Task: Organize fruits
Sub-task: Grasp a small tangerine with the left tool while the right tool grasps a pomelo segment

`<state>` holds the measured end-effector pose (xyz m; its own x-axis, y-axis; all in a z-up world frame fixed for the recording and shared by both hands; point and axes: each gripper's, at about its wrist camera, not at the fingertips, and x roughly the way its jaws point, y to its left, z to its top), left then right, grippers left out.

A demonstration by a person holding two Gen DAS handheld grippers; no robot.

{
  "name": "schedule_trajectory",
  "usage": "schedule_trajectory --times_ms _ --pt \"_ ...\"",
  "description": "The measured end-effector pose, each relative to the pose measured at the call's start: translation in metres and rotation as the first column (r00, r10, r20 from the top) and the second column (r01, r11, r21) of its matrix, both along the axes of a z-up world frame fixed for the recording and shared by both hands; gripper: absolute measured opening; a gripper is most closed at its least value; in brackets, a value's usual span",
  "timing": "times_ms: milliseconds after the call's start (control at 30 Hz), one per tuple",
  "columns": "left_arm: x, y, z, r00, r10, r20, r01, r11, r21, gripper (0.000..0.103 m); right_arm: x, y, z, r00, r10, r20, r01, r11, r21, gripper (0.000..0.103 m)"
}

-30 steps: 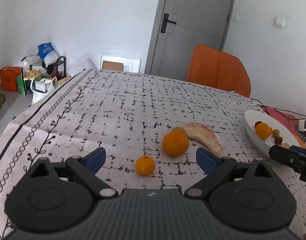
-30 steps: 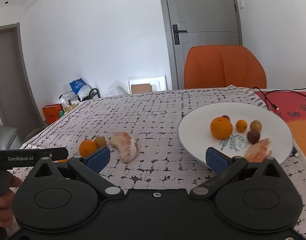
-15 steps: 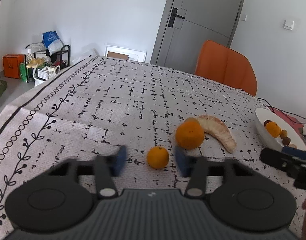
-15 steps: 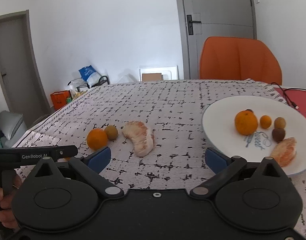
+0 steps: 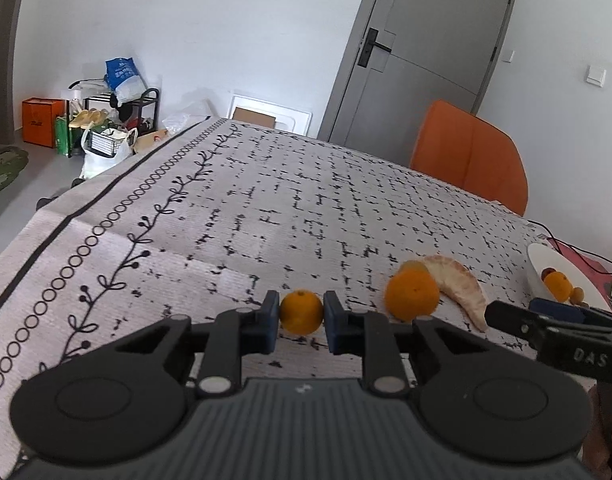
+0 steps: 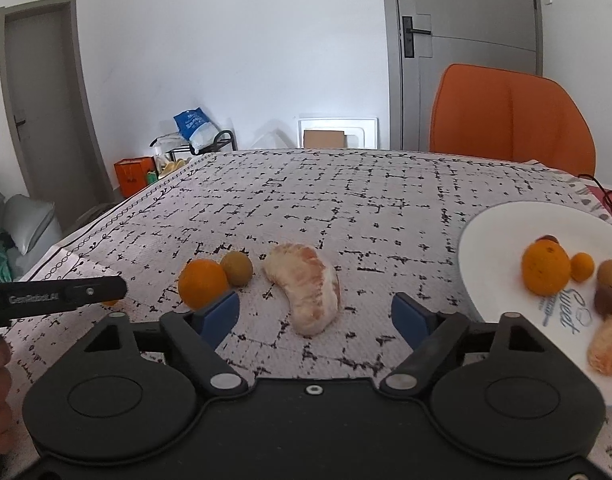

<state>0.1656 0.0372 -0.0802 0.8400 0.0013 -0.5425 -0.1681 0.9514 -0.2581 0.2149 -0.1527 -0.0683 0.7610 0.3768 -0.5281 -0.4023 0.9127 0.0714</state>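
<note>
Since the earlier frame, left gripper (image 5: 301, 322) jaws have closed onto the small orange (image 5: 301, 311), now pinched low over the surface (image 5: 265, 208); right gripper (image 6: 314, 314) jaws, closing but still spread, straddle the peeled pomelo segment (image 6: 306, 286) without touching. Step: pick-up. Next move probably calls for lifting toward the white plate (image 6: 494, 236), clearing the larger orange (image 5: 412, 294); open cloth lies leftward.

Left gripper (image 5: 301, 312) with blue pads clamped on a small round orange fruit (image 5: 301, 311) above the grey patterned tablecloth (image 5: 265, 208). To the right, a larger round orange (image 5: 412, 295) touching a curved peeled pomelo segment (image 5: 458, 284); white plate (image 5: 540, 254) at far right edge.
</note>
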Motion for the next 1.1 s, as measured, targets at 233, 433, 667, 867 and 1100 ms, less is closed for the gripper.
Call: schedule_trajectory --times_ms 233,433,667,867,1100 --pt "-0.001 0.009 0.001 1.0 0.018 -0.001 -0.018 1.0 0.001 0.022 0.014 0.006 -0.007 1.0 -0.007 -0.024 0.006 1.0 -0.021 0.061" --pt "-0.002 0.009 0.004 1.0 0.008 -0.001 -0.008 1.0 -0.012 0.022 0.019 0.006 -0.014 0.998 -0.01 -0.061 0.009 1.0 -0.018 0.027" --pt "-0.008 0.002 0.009 1.0 -0.011 0.015 0.011 1.0 -0.012 0.022 0.005 0.0 -0.012 0.998 -0.018 -0.067 0.016 0.999 -0.028 0.026" --pt "-0.014 -0.007 0.015 0.999 -0.029 0.031 0.029 0.999 -0.018 0.022 -0.01 -0.012 -0.01 0.995 -0.033 -0.098 0.034 0.999 0.013 0.026" --pt "-0.018 -0.013 0.017 0.998 -0.05 0.039 0.051 0.999 -0.012 0.022 -0.025 -0.014 -0.008 0.993 -0.014 -0.117 0.017 0.999 0.032 0.033"
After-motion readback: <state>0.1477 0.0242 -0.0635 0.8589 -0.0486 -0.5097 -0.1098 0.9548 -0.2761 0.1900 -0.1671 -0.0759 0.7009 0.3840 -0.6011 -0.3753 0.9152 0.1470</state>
